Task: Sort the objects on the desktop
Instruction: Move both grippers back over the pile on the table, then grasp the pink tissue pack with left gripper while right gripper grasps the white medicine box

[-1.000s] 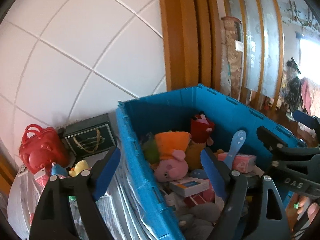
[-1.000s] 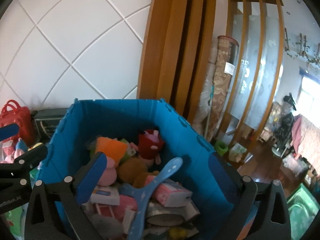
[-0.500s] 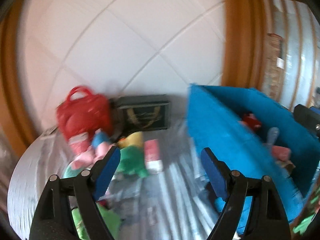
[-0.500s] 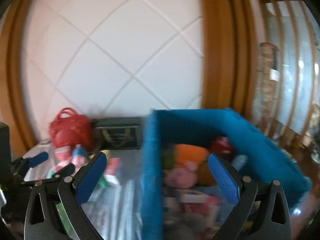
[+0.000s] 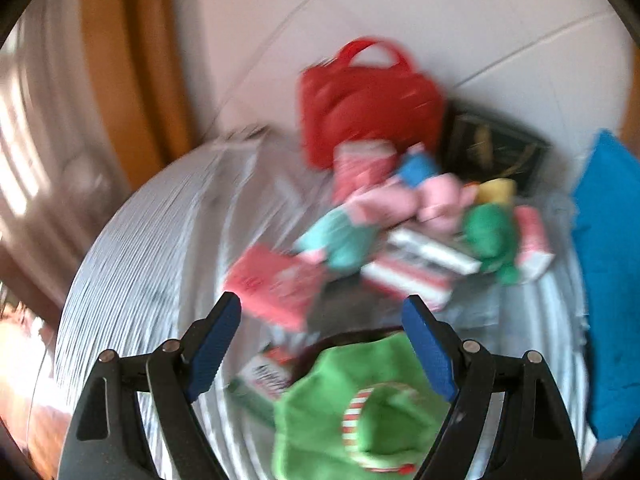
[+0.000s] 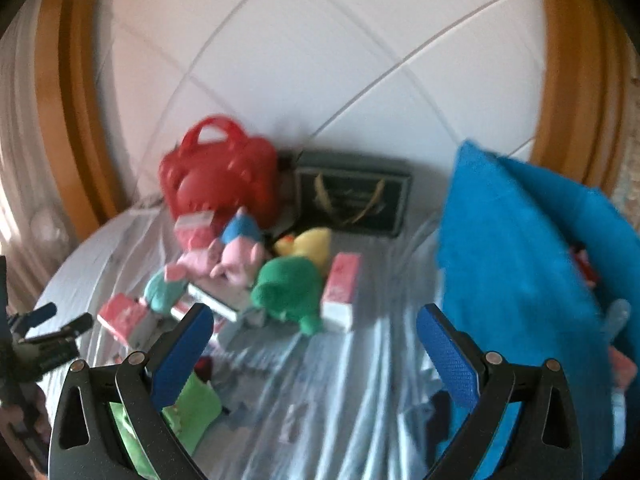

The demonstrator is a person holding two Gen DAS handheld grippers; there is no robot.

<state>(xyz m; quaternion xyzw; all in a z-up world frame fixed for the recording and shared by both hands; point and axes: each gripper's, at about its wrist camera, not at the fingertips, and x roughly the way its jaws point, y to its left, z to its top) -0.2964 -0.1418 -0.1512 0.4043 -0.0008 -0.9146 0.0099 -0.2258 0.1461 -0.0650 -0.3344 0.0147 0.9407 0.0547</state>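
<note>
Toys [image 6: 256, 268] now fill view — blurred, apparently plush

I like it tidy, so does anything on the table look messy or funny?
Yes. Soft toys and boxes lie in a jumbled heap on the table in front of the red bag, some stacked on each other. A pink box lies flat beside the green plush. The pictures are blurred, so no damage can be judged.

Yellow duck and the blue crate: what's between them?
In the right wrist view, only a pink box stands between yellow duck and blue crate; otherwise bare cloth.
</note>
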